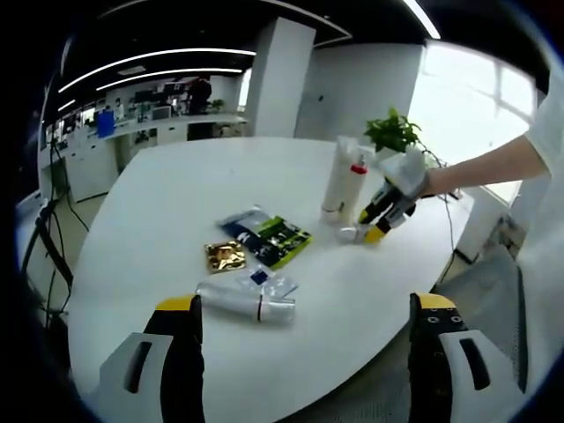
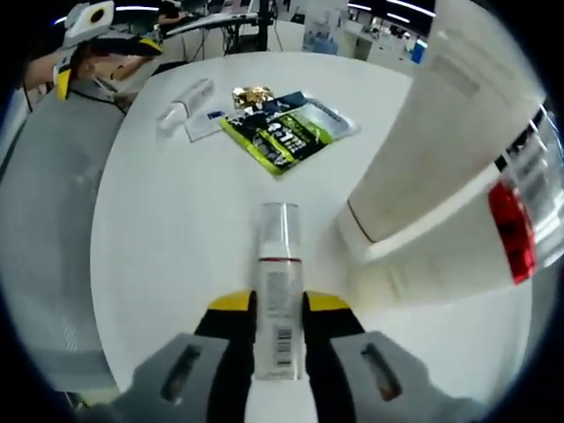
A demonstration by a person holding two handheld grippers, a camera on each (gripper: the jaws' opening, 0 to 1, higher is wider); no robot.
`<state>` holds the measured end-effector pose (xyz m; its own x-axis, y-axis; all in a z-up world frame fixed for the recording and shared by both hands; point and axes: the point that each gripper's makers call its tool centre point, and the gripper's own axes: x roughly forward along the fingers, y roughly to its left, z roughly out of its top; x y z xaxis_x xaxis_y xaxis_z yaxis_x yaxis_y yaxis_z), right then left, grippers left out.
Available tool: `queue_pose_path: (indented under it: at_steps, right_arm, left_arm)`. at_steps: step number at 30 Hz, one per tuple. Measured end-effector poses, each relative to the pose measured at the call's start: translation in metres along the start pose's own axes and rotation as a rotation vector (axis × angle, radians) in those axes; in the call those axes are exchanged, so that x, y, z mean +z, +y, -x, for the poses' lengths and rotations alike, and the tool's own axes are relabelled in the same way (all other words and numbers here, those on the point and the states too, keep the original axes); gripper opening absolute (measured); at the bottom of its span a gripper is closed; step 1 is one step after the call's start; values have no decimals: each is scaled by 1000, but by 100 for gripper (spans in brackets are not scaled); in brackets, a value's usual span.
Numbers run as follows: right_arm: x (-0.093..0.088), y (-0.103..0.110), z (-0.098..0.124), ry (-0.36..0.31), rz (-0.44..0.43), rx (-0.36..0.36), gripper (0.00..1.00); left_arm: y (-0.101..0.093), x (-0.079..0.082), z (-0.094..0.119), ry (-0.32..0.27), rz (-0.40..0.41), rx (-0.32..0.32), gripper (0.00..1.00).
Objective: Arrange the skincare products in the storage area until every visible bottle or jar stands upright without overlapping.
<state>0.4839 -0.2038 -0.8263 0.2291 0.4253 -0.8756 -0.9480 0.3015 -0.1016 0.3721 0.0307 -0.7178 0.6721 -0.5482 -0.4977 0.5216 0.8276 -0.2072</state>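
A small white bottle with a clear cap lies flat on the white table, and my right gripper is shut on its body; the same bottle shows beside that gripper in the left gripper view. Just past it stand a tall white tube and a white bottle with a red band, both upright. A clear-capped tube lies on its side. My left gripper hangs open over the near table edge, short of that tube.
Flat sachets lie mid-table: a green-black pack, a gold one and a small clear one. A potted plant stands behind the upright bottles. A person's arm reaches in from the right. Grey floor lies below the table edge.
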Motion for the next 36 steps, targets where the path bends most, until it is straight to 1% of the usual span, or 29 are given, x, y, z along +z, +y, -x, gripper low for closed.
queue_pose_path:
  at_steps: [2,3,8,11,13,14,15,16,18,19,22,27,28,29,30,31,33,35,36]
  right_arm:
    - [0,0,0,1,-10,0,20]
    - [-1,1,0,7,3,-1,20]
    - [-1,1,-2,64,-32,13,20]
    - [-1,1,-2,81,-47,21,20]
    - [-2,2,-2,76,-113,22,20]
    - [1,7,-2,54,-174,44,20]
    - [4,12,-3,33,-208,68,20]
    - [11,17,-3,-14,-248,86,20]
    - [19,23,-2,-63,-304,96,20]
    - [21,26,-1,-76,-317,103,20]
    - [26,39,2,-93,-308,111,20]
    - [25,55,5,-94,-285,127,20]
    - [24,57,6,-93,-278,122,20]
    - [23,57,7,-85,-260,104,20]
    - [20,58,7,-71,-248,94,20]
    - [17,60,7,-48,-217,89,20]
    - [11,65,6,-8,-191,100,20]
    - [5,68,4,43,-138,94,20]
    - [0,71,3,80,-117,99,20]
  left_arm:
    - [0,0,0,0,-1,0,95]
    - [0,0,0,0,0,0,95]
    - [-1,0,-1,2,-2,-3,95]
    - [-1,-1,-1,5,-3,-5,95]
    - [-1,0,-2,3,-3,-4,95]
    - [-1,0,-1,0,-2,-3,95]
    - [-1,0,-1,-2,0,-3,95]
    - [0,1,-1,-5,3,-3,95]
    - [0,2,-1,-9,7,-4,95]
    - [0,2,0,-11,9,-3,95]
    - [0,3,0,-14,14,-6,95]
    - [-1,3,0,-13,13,-10,94]
    - [-2,2,0,-12,11,-10,94]
    - [-2,2,0,-11,9,-11,94]
    - [-2,2,0,-11,8,-11,94]
    - [-2,2,0,-10,7,-12,94]
    - [-2,2,0,-9,6,-12,94]
    - [-2,2,0,-9,7,-13,93]
    - [-3,2,0,-10,5,-13,93]
